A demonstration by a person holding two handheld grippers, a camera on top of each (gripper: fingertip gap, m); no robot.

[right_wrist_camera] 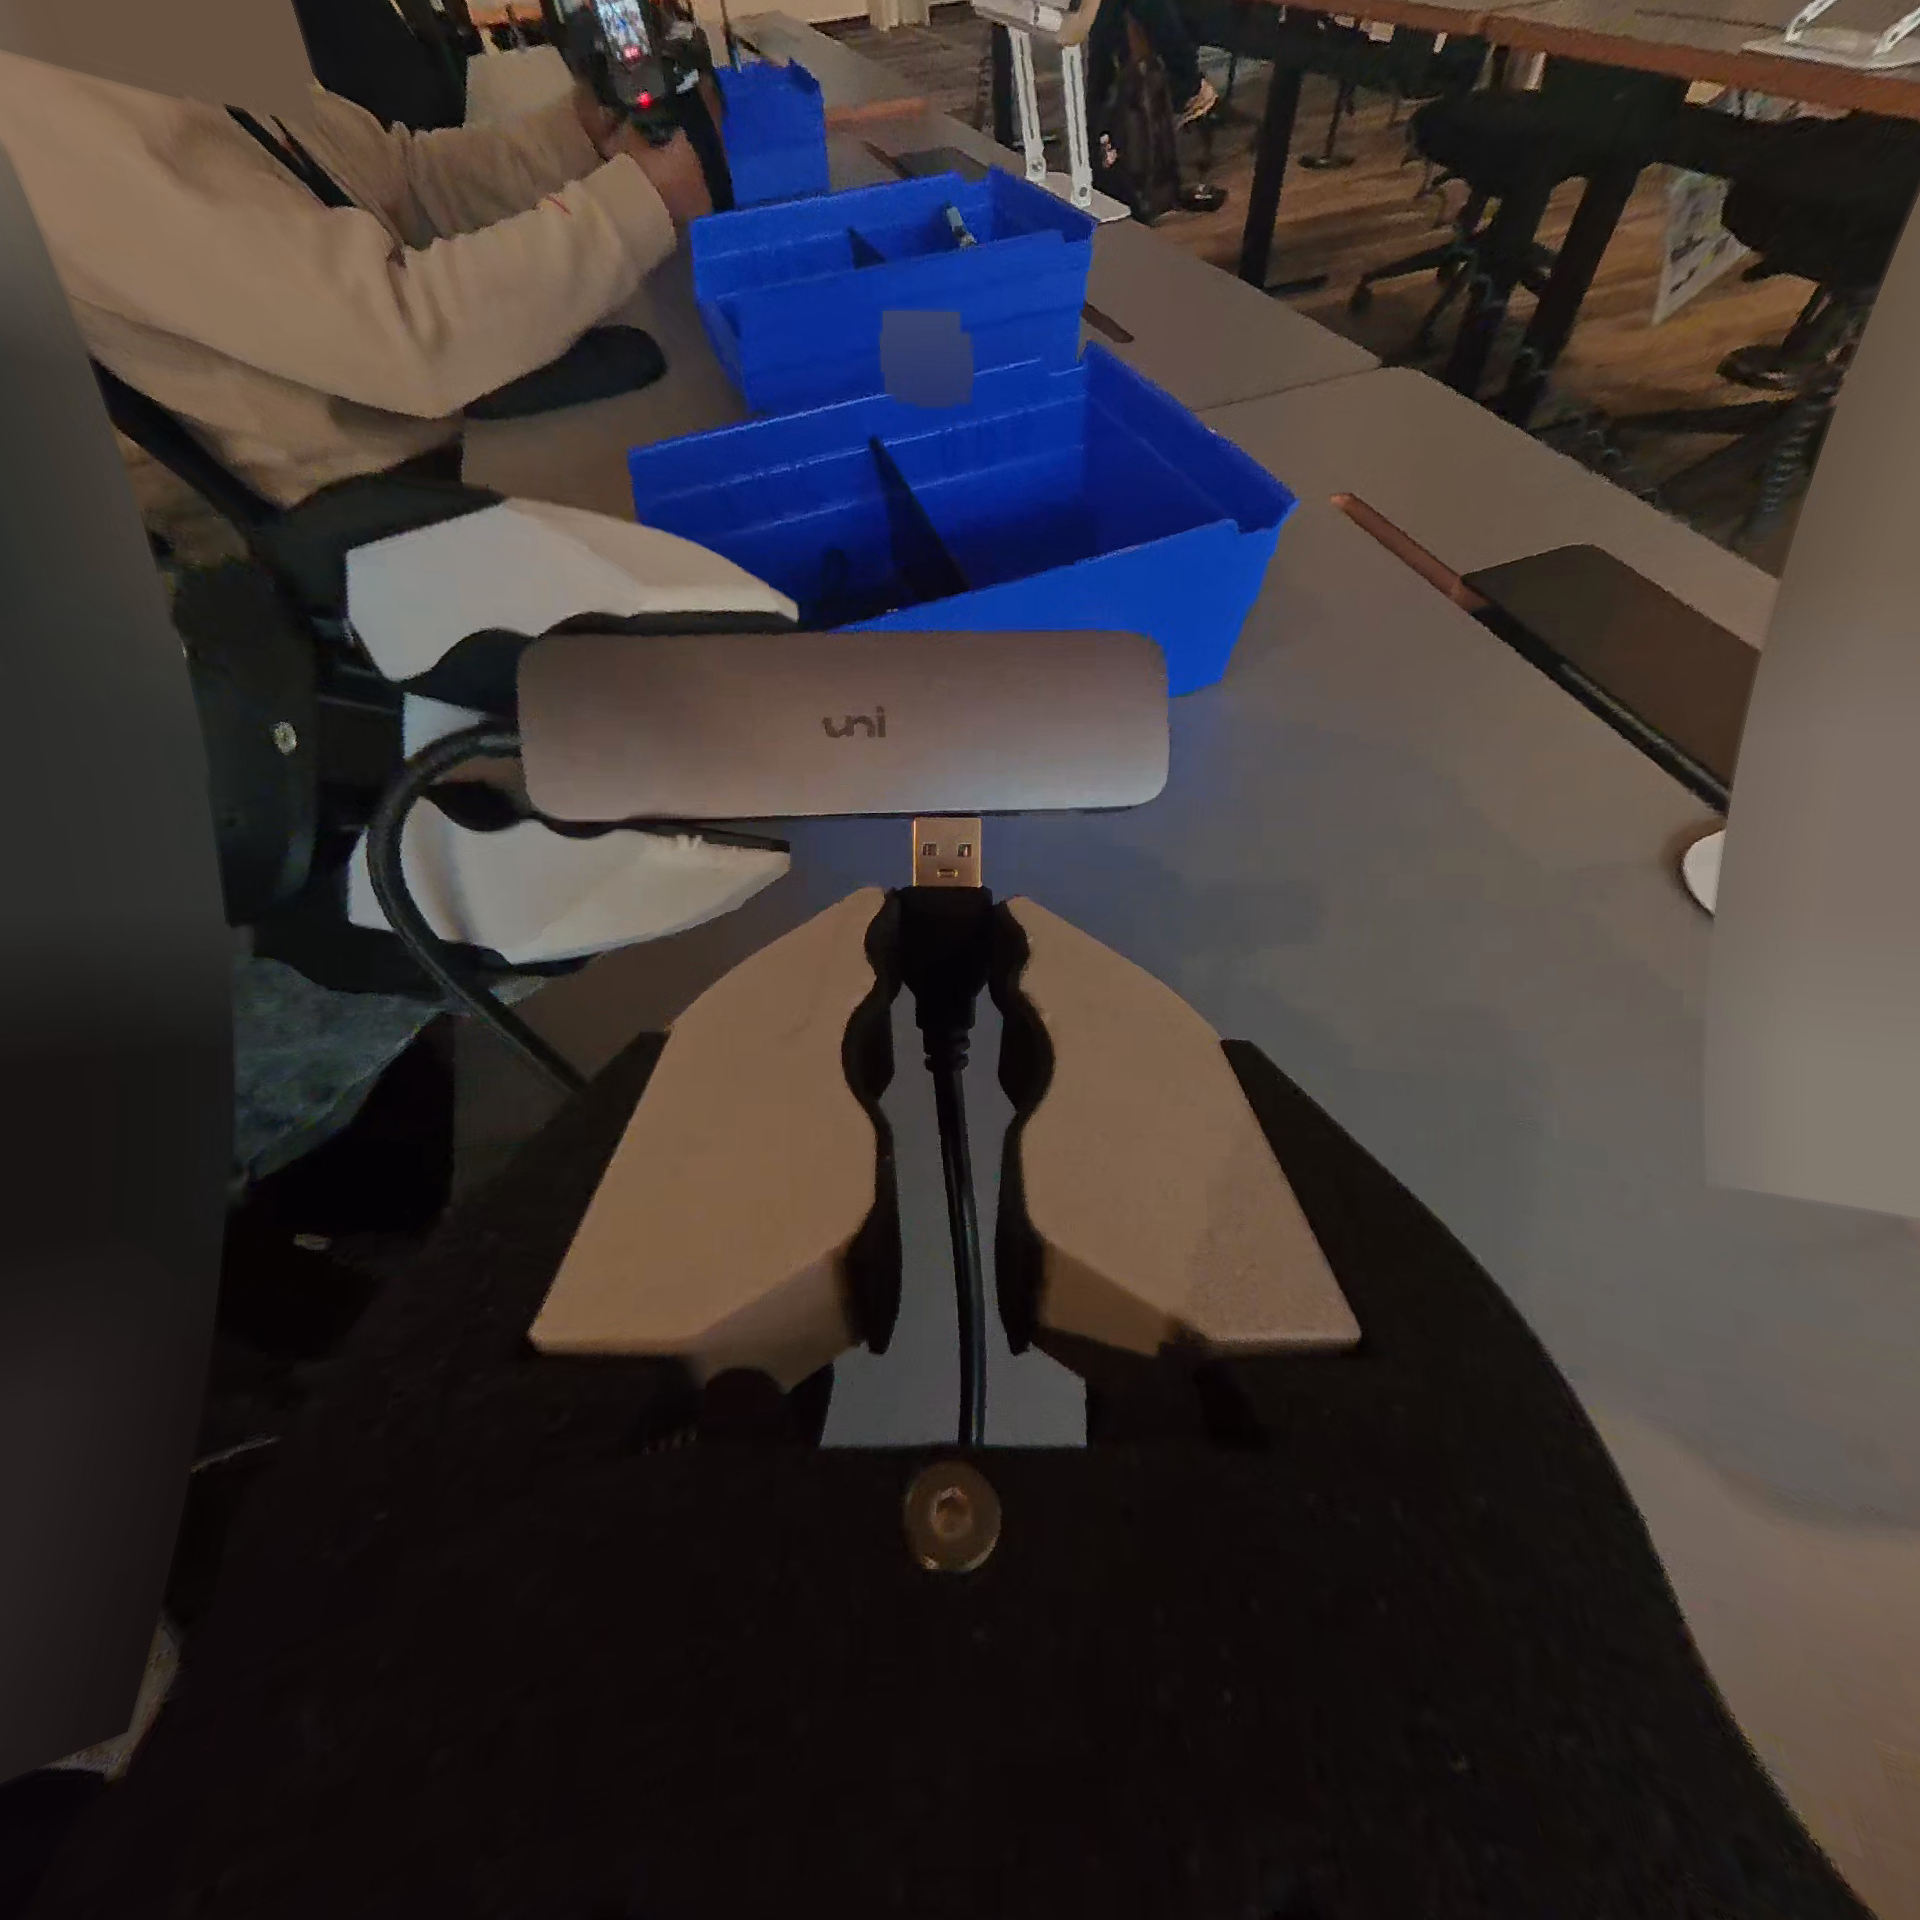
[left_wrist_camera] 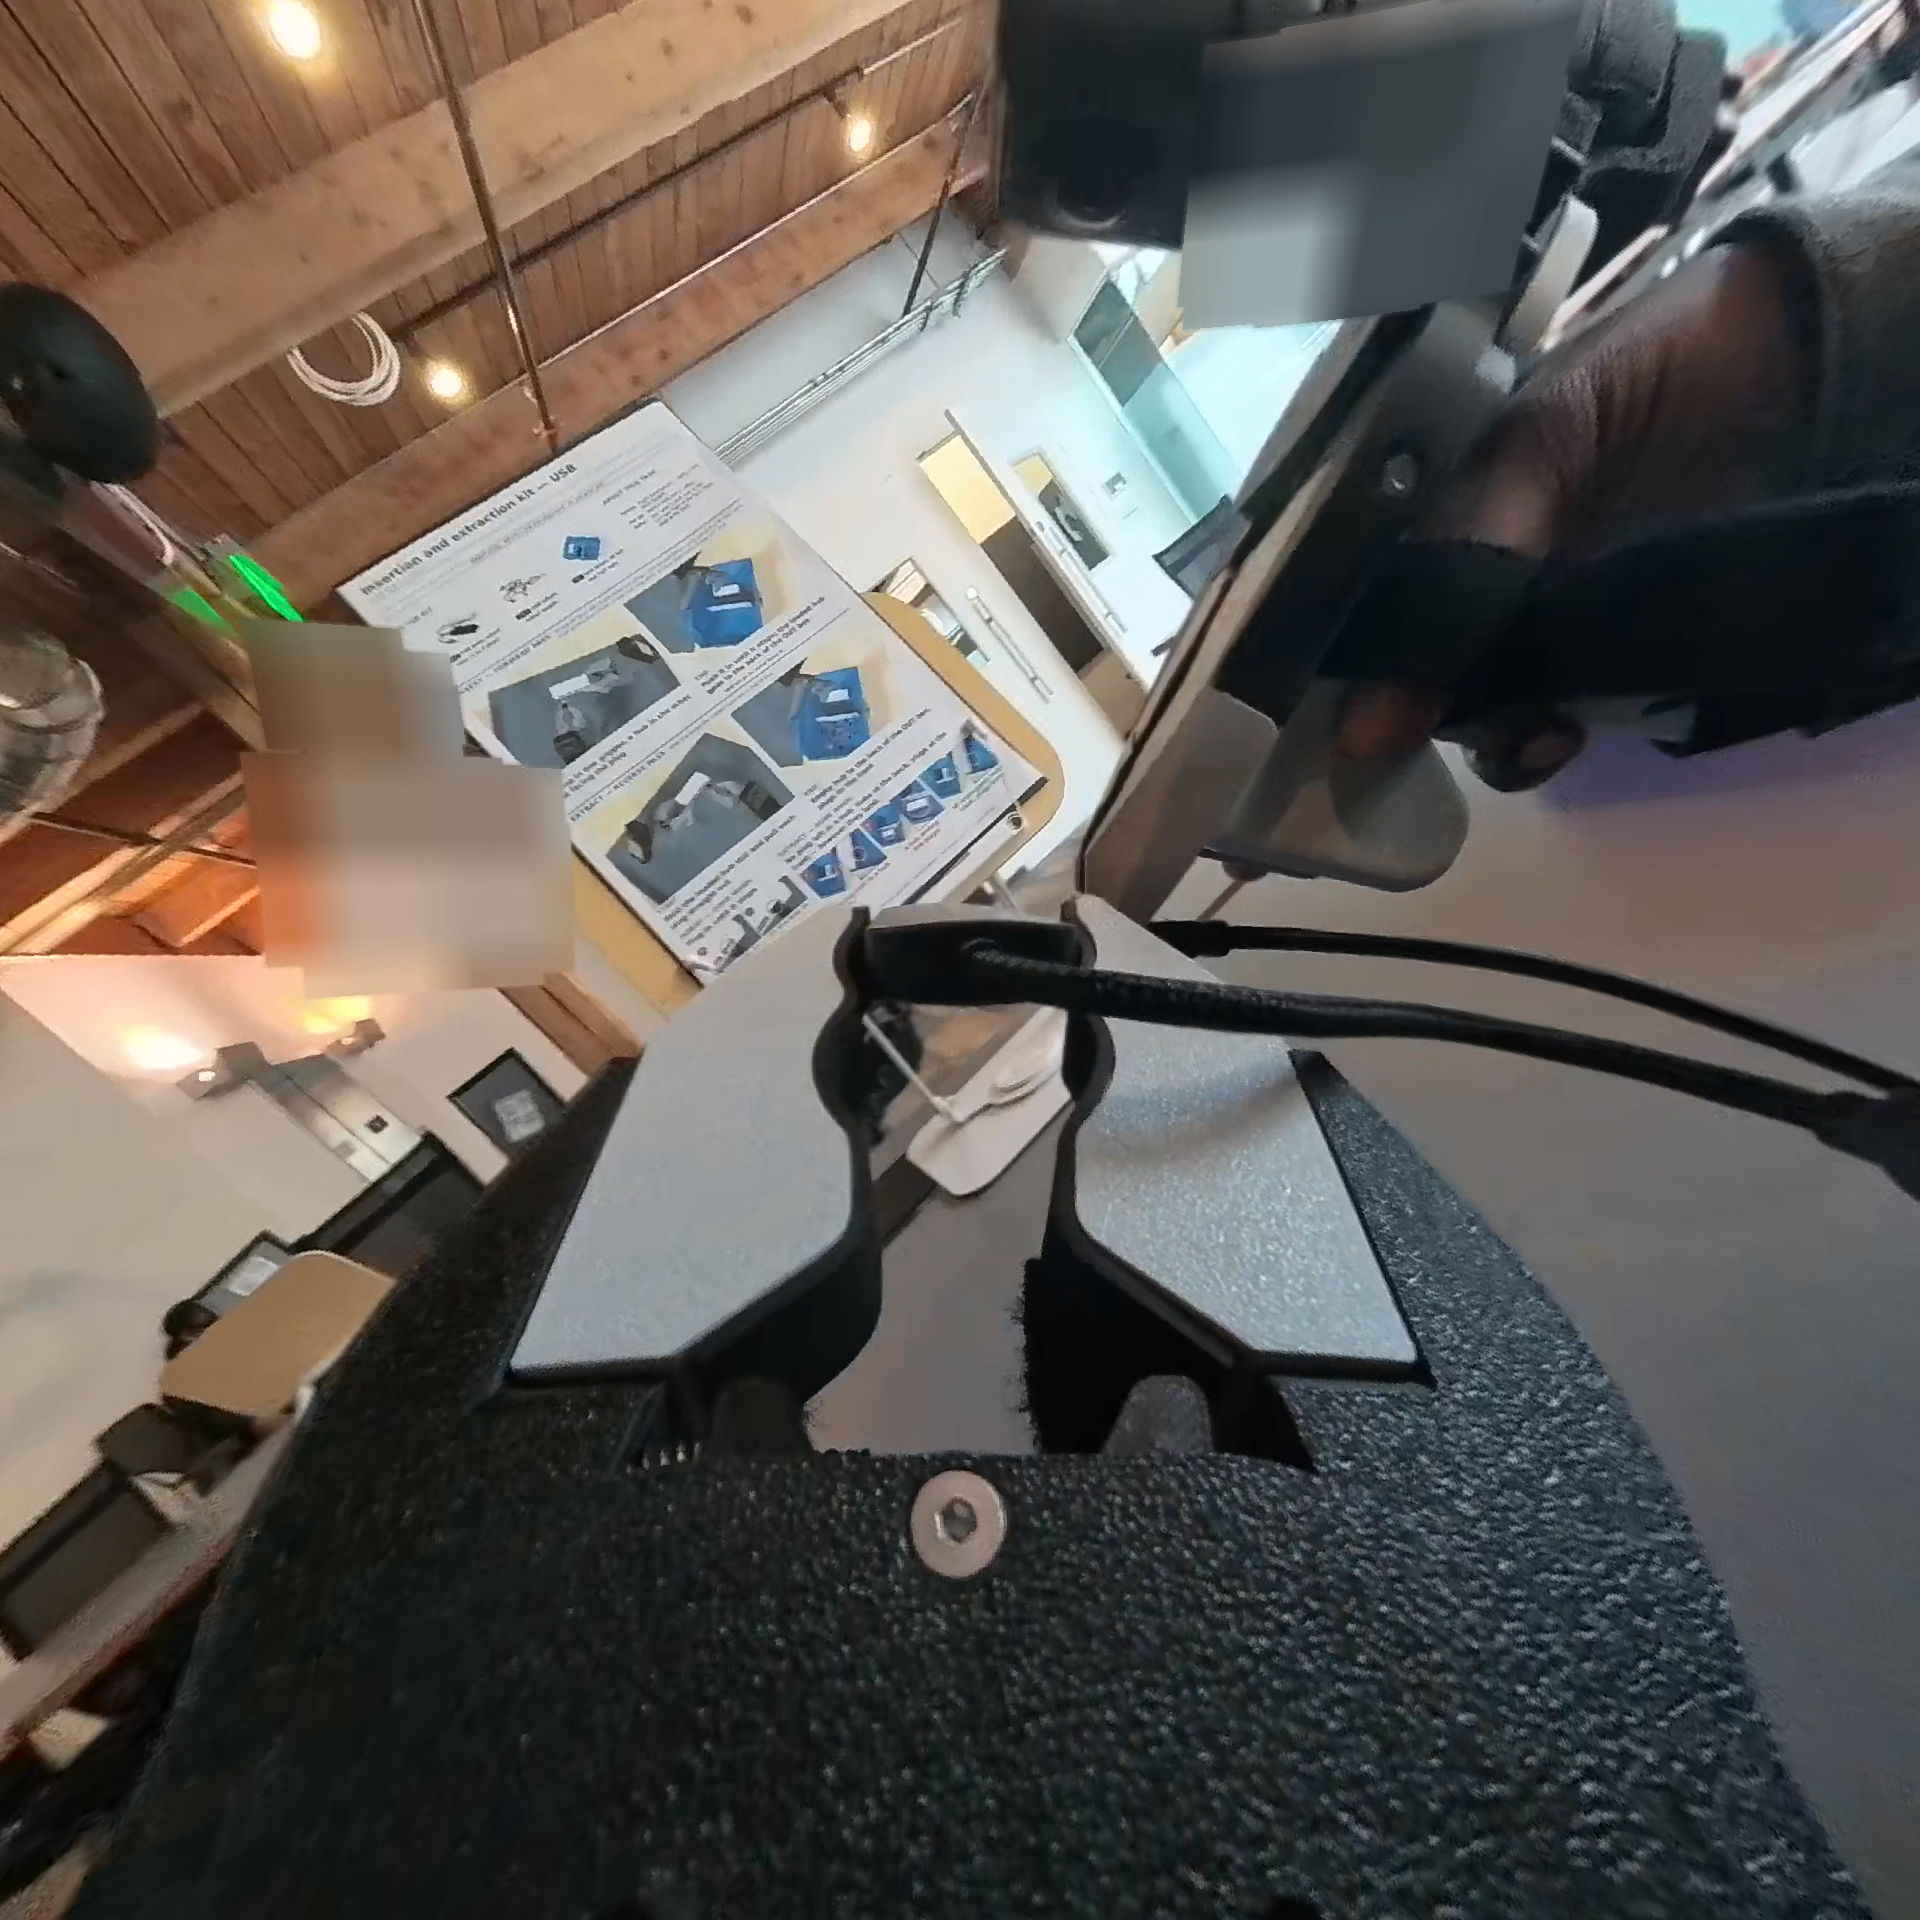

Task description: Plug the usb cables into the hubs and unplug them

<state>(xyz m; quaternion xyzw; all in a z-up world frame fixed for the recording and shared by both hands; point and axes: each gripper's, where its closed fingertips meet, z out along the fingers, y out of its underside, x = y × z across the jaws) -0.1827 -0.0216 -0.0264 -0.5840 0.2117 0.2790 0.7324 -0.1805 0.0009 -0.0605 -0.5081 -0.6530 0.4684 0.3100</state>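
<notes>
A grey USB hub (right_wrist_camera: pixel 842 727) hangs crosswise above the table. My left gripper (right_wrist_camera: pixel 784 727), with white fingers, is shut on the hub's left end. In the left wrist view, the left gripper (left_wrist_camera: pixel 966 951) clamps the hub's dark end (left_wrist_camera: pixel 914 951), where its braided cable (left_wrist_camera: pixel 1351 1013) leaves to the right. My right gripper (right_wrist_camera: pixel 945 914) is shut on a black USB plug (right_wrist_camera: pixel 943 961). The plug's metal tip (right_wrist_camera: pixel 945 852) meets the hub's near side, most of the metal still showing. The right gripper (left_wrist_camera: pixel 1132 883) also shows in the left wrist view, held by a gloved hand (left_wrist_camera: pixel 1621 582).
Two blue divided bins (right_wrist_camera: pixel 1143 520) (right_wrist_camera: pixel 894 281) stand on the grey table (right_wrist_camera: pixel 1403 987) behind the hub. A person's beige sleeve (right_wrist_camera: pixel 312 260) is at the left. A dark flat device (right_wrist_camera: pixel 1610 644) lies at the right. An instruction sheet (left_wrist_camera: pixel 727 675) stands on a holder. The tips of one gripper are about 4 cm away from the tips of the other.
</notes>
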